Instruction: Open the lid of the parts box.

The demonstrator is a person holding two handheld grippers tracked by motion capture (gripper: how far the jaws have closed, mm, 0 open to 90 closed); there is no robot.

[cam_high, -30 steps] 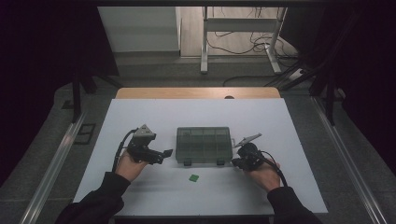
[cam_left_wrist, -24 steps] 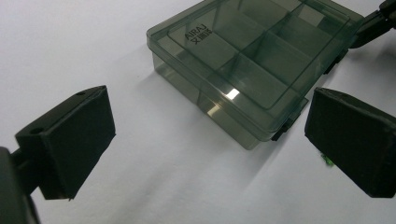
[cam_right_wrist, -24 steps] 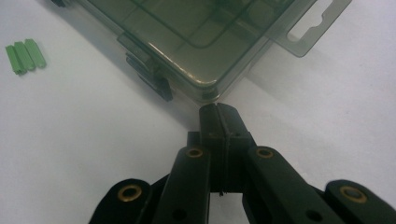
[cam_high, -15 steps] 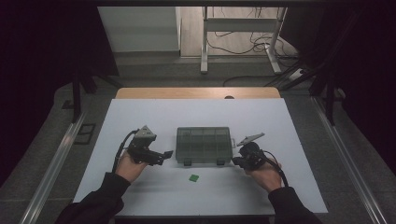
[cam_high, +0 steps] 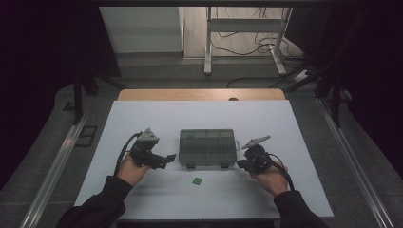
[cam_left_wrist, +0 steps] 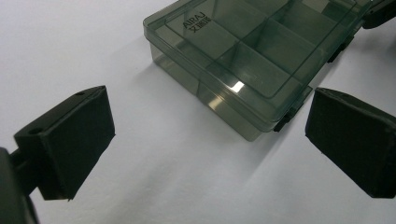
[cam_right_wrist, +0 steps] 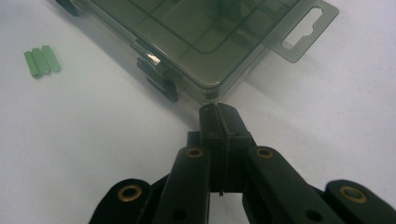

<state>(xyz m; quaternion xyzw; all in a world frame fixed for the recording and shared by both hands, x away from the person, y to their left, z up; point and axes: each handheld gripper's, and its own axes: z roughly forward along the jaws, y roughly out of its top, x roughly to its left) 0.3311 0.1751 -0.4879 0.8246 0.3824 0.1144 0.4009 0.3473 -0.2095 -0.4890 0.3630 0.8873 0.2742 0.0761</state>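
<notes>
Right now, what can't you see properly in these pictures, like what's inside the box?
- Organizer box contents: the smoky lid in all views leaves it unclear whether the compartments hold anything.
- Box's far end: cut off by the top edge in the left gripper view.
- Green piece: too small in the high view; its purpose is unclear.
- Right gripper tip: whether it touches the box corner is unclear.

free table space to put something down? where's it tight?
Free: the white table beyond the compartment box, and the near strip around the green piece. Tight: the left claw and right claw flank the box's near corners.
</notes>
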